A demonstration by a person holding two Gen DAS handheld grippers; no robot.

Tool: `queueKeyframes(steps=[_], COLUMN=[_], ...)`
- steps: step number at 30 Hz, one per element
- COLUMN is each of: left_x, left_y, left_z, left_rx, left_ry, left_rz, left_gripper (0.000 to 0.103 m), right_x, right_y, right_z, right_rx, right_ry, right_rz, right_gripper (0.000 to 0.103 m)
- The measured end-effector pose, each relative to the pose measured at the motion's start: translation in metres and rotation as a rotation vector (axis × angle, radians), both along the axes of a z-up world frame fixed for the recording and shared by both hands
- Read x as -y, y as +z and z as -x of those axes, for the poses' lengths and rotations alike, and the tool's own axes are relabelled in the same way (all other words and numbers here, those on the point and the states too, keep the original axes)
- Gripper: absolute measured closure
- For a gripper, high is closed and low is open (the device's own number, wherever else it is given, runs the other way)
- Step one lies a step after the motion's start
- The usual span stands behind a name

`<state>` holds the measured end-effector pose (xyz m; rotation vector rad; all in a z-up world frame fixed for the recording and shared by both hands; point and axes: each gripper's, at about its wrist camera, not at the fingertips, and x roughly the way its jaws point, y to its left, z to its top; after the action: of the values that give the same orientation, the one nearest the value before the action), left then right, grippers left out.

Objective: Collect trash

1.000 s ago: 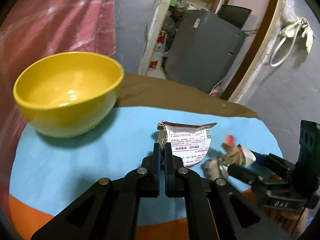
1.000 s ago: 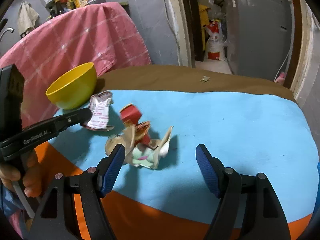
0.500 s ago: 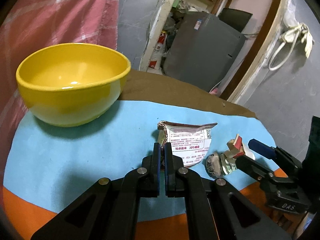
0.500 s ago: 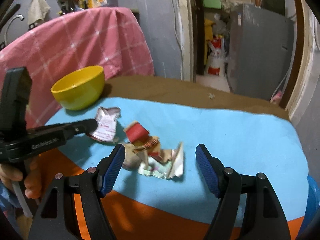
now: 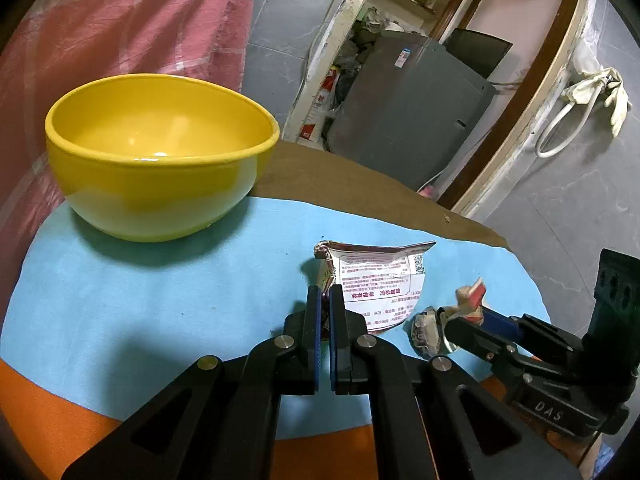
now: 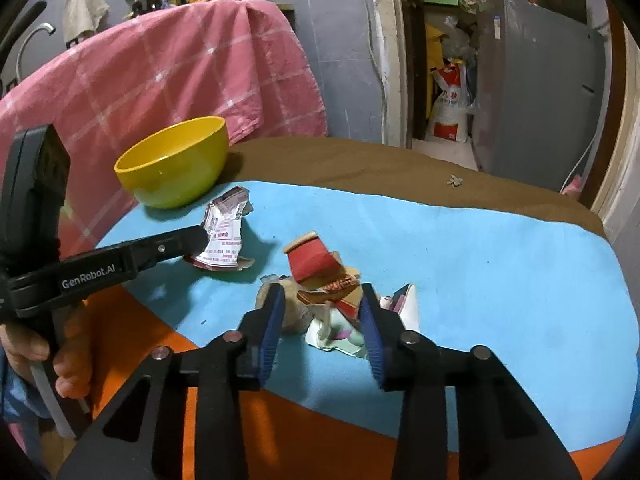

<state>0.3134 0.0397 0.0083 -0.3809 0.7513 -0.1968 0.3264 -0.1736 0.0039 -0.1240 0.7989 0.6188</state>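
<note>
Right gripper (image 6: 322, 320) angled down, jaws closing round crumpled trash (image 6: 320, 276).

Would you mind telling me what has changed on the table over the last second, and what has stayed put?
The right gripper jaws, wide apart a second ago, are closing around the crumpled trash pile, which now sits between them. The left gripper stays shut on the edge of the printed wrapper, and the yellow bowl looms a little larger in its view. Bowl and wrapper remain where they were on the blue mat.
</note>
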Motion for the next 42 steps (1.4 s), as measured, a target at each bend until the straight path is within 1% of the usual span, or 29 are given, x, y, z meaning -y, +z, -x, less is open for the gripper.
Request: queueKeyframes(steps=[3,8,13,16,19,21,22,23,24,25,27,29,31,37,39,41,42], left_x=[0.000,0.000,0.006,0.011,0.019,0.024,0.029,0.033,0.038,0.043,0.050,0.057,0.060,0.053,0.047,0.041,0.040], left_y=[0.000,0.001,0.008,0.017,0.030,0.038,0.046,0.051,0.057,0.063,0.072,0.078,0.081,0.059,0.048,0.038,0.034], left_z=[0.001,0.001,0.009,0.017,0.026,0.032,0.035,0.038,0.040,0.043,0.045,0.046,0.045,0.039,0.038,0.037,0.037], left_rx=[0.001,0.007,0.052,0.091,0.133,0.165,0.188,0.203,0.223,0.241,0.265,0.279,0.273,0.191,0.153,0.121,0.112], left_ry=[-0.001,0.001,0.003,0.007,0.019,0.023,0.022,0.021,0.020,0.018,0.016,0.013,0.017,0.043,0.054,0.064,0.065], left_rz=[0.000,-0.001,-0.043,-0.057,-0.061,-0.064,-0.066,-0.070,-0.075,-0.077,-0.080,-0.075,-0.074,-0.060,-0.056,-0.062,-0.066], left_gripper=[0.102,0.102,0.102,0.102,0.102,0.102,0.102,0.102,0.102,0.102,0.102,0.102,0.102,0.102,0.102,0.102,0.102], right_x=[0.004,0.006,0.014,0.019,0.025,0.035,0.038,0.044,0.048,0.054,0.064,0.070,0.074,0.082,0.084,0.090,0.094], right_y=[0.000,0.004,0.012,0.020,0.031,0.045,0.050,0.058,0.065,0.070,0.076,0.079,0.079,0.068,0.059,0.049,0.042], right_z=[0.000,0.002,0.011,0.021,0.035,0.049,0.053,0.061,0.067,0.070,0.076,0.076,0.076,0.064,0.055,0.047,0.040], right_rx=[-0.010,0.009,0.055,0.119,0.206,0.305,0.340,0.399,0.435,0.464,0.493,0.497,0.492,0.396,0.325,0.248,0.189], right_ry=[-0.001,-0.010,0.013,0.014,0.011,0.001,0.000,-0.003,-0.007,-0.008,-0.011,-0.014,-0.025,-0.083,-0.106,-0.134,-0.149], right_rz=[-0.029,-0.049,-0.137,-0.173,-0.211,-0.260,-0.275,-0.298,-0.314,-0.337,-0.374,-0.389,-0.390,-0.314,-0.282,-0.274,-0.279], right_gripper=[0.078,0.080,0.080,0.079,0.080,0.079,0.079,0.079,0.079,0.079,0.079,0.079,0.078,0.078,0.078,0.077,0.077])
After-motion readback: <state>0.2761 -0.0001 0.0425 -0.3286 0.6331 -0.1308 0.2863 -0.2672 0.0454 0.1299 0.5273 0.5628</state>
